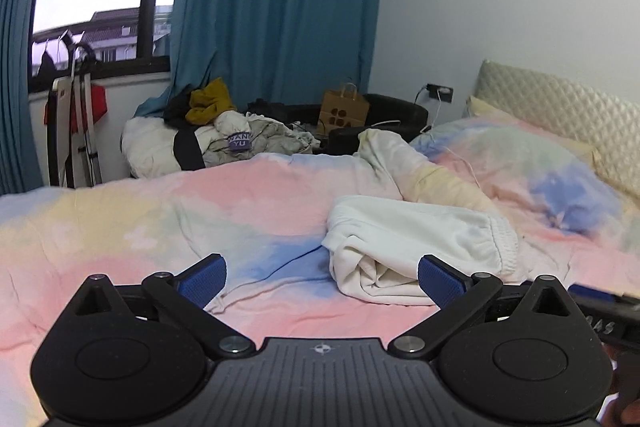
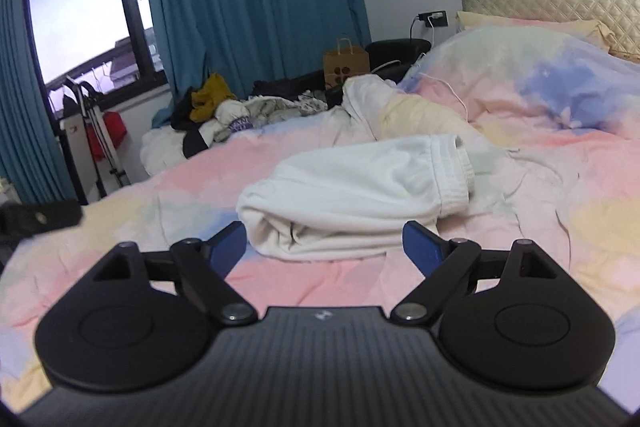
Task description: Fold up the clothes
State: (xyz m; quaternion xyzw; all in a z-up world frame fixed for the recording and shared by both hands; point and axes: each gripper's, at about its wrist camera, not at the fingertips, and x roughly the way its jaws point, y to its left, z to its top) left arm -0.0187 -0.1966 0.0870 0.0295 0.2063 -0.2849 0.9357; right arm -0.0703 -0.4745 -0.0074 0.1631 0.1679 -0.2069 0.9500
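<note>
The folded white cotton trousers (image 2: 360, 195) lay mid-frame on the pastel tie-dye duvet (image 2: 520, 227). Both the left gripper (image 1: 322, 279) and the right gripper (image 2: 324, 247) had their fingers apart, empty.

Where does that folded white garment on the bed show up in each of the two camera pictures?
Left wrist view: the folded white garment lies right of centre on the pastel duvet, above the right blue finger.
Right wrist view: the garment lies at centre.
Shared landmark: the brown paper bag beyond the bed, by the teal curtain.
</note>
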